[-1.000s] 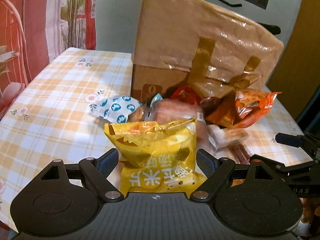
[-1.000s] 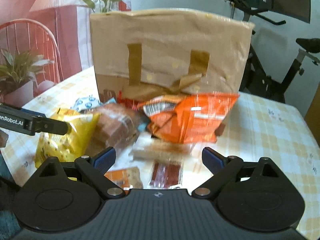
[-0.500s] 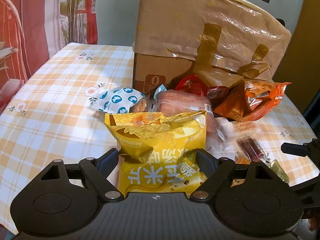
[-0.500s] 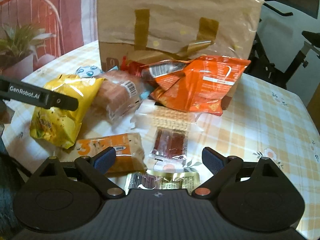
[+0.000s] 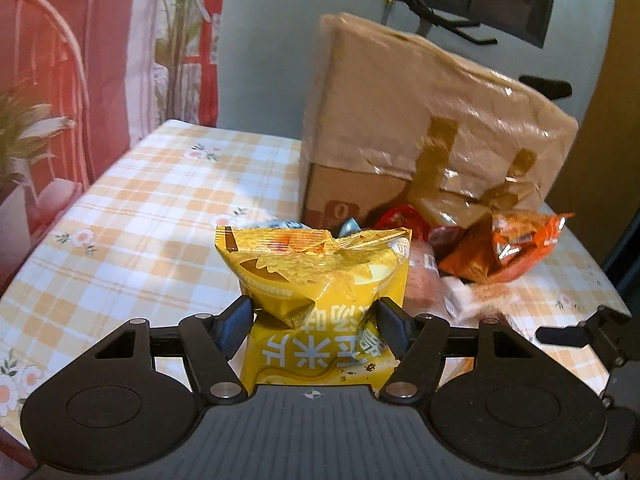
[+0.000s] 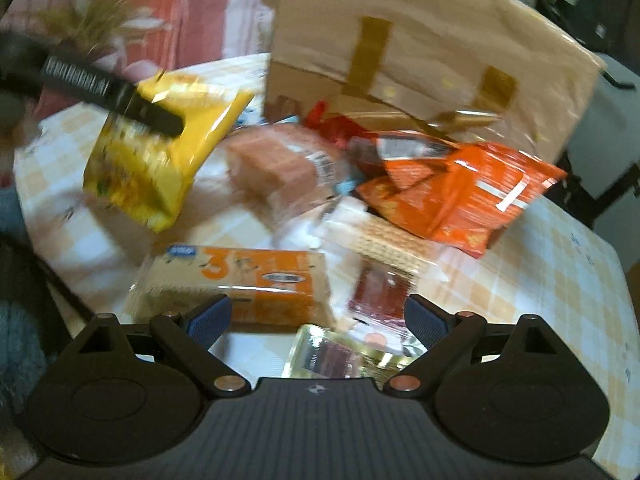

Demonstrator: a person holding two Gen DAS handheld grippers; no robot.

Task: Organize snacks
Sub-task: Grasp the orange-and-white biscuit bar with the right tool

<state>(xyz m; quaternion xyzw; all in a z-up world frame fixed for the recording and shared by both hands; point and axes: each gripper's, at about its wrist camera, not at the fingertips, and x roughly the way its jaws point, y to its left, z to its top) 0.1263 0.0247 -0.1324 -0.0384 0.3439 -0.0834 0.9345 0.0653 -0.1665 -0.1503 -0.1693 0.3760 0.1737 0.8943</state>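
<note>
Left gripper (image 5: 313, 320): jaws closing on the yellow snack bag (image 5: 316, 280), both blue pads pressed into its sides; the foil is dented and creased between them.
Yellow snack bag: glossy, puffy foil pouch with a crimped top seam; in the right wrist view (image 6: 160, 160) it hangs tilted, its lower end clear of the surface.
Right gripper (image 6: 316, 320): jaws spread wide, nothing between the pads; it hovers over the near snacks.
Surface (image 5: 140, 216): cloth in an orange, yellow and white check with small flower prints; flat and bare on the left half.
Cardboard box (image 5: 420, 128): tall, wrapped in crinkled shiny brown tape, standing at the back of the pile.
Orange bag (image 6: 460, 200): crumpled glossy pouch leaning against the foot of the box.
Bread loaf (image 6: 284, 164): soft brown block in clear film, between the yellow and orange bags.
Cracker pack (image 6: 240, 284): flat rectangular block, orange and tan wrapper, lying just ahead of the right gripper's left pad.
Red strip pack (image 6: 380, 288): small flat clear sachet, beside the cracker pack.
Gold foil pack (image 6: 332, 356): shiny, partly hidden under the right gripper.
Open room: wide bare cloth to the left of the pile and on the far right side; the rounded surface edge runs close by on the right.
</note>
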